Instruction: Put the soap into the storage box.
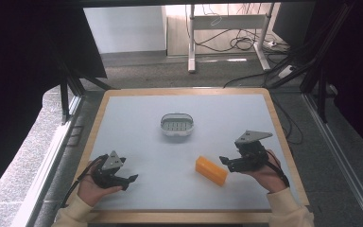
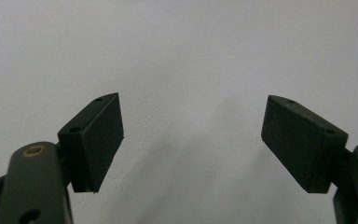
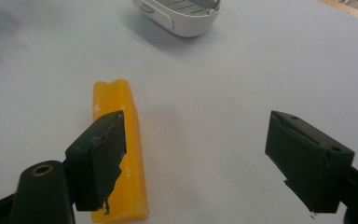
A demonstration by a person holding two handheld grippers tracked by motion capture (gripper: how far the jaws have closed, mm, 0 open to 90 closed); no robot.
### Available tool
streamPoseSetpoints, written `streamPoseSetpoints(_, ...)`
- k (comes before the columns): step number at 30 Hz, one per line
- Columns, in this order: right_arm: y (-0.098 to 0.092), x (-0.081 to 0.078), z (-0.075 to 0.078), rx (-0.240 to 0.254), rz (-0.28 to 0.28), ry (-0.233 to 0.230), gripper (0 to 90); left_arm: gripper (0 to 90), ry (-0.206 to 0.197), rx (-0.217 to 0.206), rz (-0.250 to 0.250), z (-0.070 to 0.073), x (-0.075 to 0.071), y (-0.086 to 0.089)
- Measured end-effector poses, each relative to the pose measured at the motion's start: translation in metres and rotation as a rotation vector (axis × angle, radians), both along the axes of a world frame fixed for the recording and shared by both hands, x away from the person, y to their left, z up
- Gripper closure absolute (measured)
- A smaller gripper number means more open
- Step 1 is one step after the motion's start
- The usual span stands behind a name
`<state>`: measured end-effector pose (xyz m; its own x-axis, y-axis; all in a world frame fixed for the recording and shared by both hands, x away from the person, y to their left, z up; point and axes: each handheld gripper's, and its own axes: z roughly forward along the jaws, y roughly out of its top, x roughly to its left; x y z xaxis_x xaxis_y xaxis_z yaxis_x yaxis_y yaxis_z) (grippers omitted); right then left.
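A pale grey tabletop (image 1: 137, 123) with a light wooden rim stands on a carpeted floor, with desk legs and loose cables behind it. Near the front right of it lies a yellow-orange rectangular bar of soap (image 1: 211, 170), flat and set on a slant. The right gripper (image 1: 225, 161) sits just beside the bar's right end with its jaws spread wide and nothing between them; in the right gripper view the bar (image 3: 120, 149) runs past the left jaw, off the centre line. The left gripper (image 1: 130, 179) rests at the front left, well apart from the bar, jaws likewise wide and empty. A small white oval soap dish with a slotted grey insert (image 1: 177, 125) stands farther back, mid-table. The bar looks stiff, light and probably slick and waxy, so it may squirt out of a pinch; best to take it across its long flat sides near the middle.
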<state>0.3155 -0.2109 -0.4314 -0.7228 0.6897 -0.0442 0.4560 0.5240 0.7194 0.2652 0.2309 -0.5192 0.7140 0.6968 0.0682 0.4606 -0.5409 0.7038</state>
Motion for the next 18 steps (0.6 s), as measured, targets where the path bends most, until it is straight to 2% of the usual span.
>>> streamPoseSetpoints(10, 0.017, 0.001, 0.003, -0.042, 0.036, 0.045, 21.2, 20.8, 0.003, 0.006, -0.002, 0.0, 0.0, -0.001)
streamPoseSetpoints(18, 0.028, 0.003, 0.005, -0.105, 0.067, 0.075, 21.4, 20.8, 0.002, 0.004, -0.005, 0.0, 0.0, -0.001)
